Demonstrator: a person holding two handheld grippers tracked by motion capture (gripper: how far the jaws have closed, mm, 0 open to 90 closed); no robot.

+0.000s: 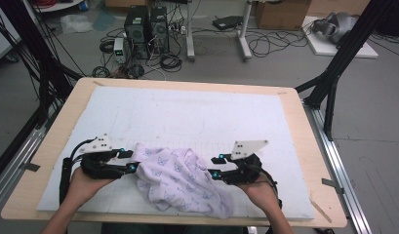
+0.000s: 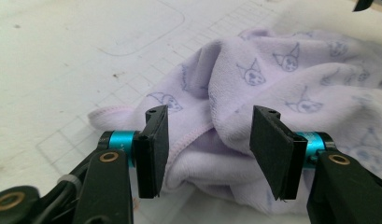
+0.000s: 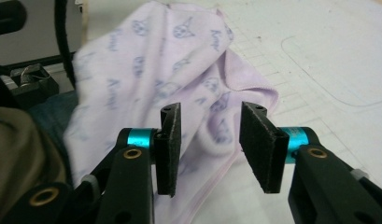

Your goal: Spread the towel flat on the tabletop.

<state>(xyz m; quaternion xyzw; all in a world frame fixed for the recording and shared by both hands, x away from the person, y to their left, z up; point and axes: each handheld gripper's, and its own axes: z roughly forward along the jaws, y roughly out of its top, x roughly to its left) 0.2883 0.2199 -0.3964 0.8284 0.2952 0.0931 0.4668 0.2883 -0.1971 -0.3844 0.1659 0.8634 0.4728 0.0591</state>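
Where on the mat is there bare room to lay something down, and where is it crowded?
The white mat is bare across its far half, from the crumpled lilac cloth to the table's far edge, and in strips outside each gripper. The near middle is crowded: the cloth lies between the open left gripper and right gripper.

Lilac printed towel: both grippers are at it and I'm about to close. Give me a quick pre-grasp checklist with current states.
1. Left gripper open: ok.
2. Right gripper open: ok.
3. Fold of the crumpled lilac printed towel between the left gripper's fingers: ok.
4. Towel edge between the right gripper's fingers: ok, hem lies below the gap.
5. Towel fully on the white foam mat: not ok, one corner hangs over the near edge.
6. Single layer in each grasp: cannot tell.
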